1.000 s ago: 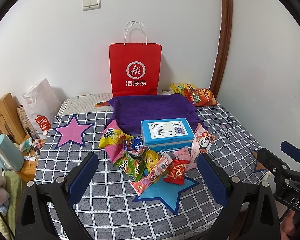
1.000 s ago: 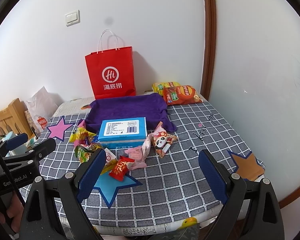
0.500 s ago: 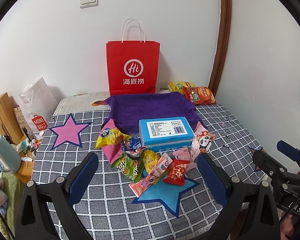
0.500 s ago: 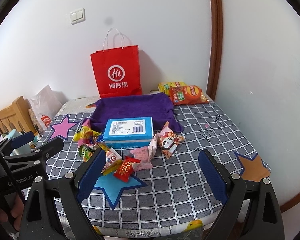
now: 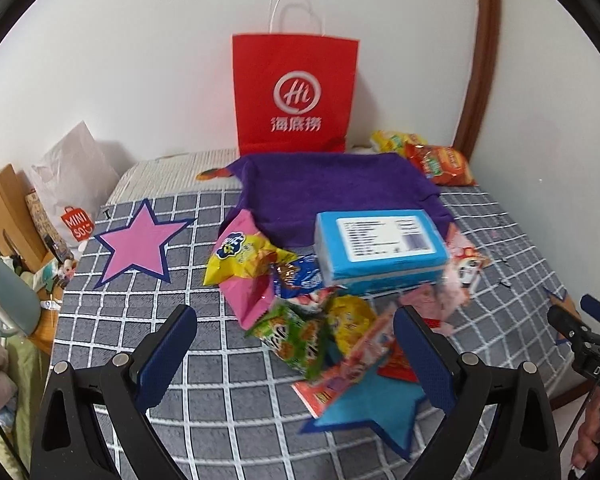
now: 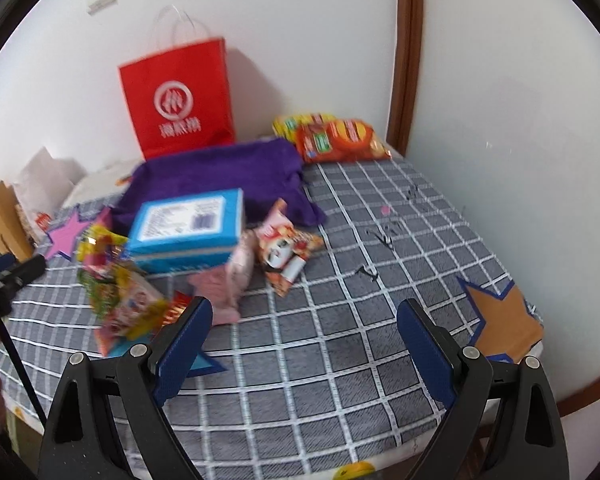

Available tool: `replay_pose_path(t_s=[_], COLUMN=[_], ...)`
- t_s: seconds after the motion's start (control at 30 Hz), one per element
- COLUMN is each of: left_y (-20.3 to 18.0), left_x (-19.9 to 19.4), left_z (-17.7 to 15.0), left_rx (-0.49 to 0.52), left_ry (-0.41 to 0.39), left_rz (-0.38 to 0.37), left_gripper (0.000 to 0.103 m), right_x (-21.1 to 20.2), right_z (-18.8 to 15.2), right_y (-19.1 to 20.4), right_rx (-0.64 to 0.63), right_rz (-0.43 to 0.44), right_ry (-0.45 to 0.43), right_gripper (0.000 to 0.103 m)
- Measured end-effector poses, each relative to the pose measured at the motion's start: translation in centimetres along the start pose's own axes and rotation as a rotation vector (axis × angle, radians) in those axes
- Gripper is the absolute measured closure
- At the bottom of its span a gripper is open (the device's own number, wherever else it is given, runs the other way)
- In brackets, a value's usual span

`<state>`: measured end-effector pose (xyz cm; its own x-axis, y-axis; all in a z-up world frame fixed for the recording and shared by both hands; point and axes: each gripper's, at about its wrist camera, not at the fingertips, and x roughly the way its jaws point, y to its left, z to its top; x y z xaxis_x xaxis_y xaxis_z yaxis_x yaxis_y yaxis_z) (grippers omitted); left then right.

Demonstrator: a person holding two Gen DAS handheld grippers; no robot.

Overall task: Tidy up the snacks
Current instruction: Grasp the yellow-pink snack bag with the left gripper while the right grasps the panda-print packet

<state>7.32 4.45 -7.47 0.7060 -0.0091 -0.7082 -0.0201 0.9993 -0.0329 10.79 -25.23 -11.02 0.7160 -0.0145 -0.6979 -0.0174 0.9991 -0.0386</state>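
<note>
Several snack packets lie in a heap on the checked cloth: a yellow bag, a green bag, a long pink-and-orange pack and a panda packet. A blue box rests behind them on a purple cloth. My left gripper hangs open above the near edge of the heap, holding nothing. My right gripper hangs open over bare cloth to the right of the heap. The blue box also shows in the right wrist view.
A red paper bag stands against the wall. Two chip bags lie in the far right corner. Paper stars mark the table: pink, blue, brown. A white shopping bag and wooden furniture sit at left.
Both grippers have moved down and forward toward the table, so the snacks look larger. The right wrist view has swung right. Both stay open and empty.
</note>
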Motion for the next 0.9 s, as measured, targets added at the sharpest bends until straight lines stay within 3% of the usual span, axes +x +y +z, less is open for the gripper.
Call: replay_pose_path(t_s=[0.37, 0.57, 0.9], left_y=[2.5, 4.2, 6.3], left_x=[6.0, 7.3, 10.7], left_z=[0.0, 0.4, 1.9], left_rx=[-0.044, -0.087, -0.127], left_ry=[0.067, 0.064, 0.088], left_rz=[-0.005, 0.001, 0.023], left_gripper=[0.004, 0.004, 0.004], right_x=[8.3, 12.9, 17.1], right_z=[1.5, 2.7, 3.6], right_y=[-1.4, -1.3, -0.6], right_rx=[0.065, 0.09, 0.137], right_rz=[0.063, 0.064, 0.111], right_ry=[0.021, 0.078, 0.09], right_gripper=[0.01, 0.01, 0.011])
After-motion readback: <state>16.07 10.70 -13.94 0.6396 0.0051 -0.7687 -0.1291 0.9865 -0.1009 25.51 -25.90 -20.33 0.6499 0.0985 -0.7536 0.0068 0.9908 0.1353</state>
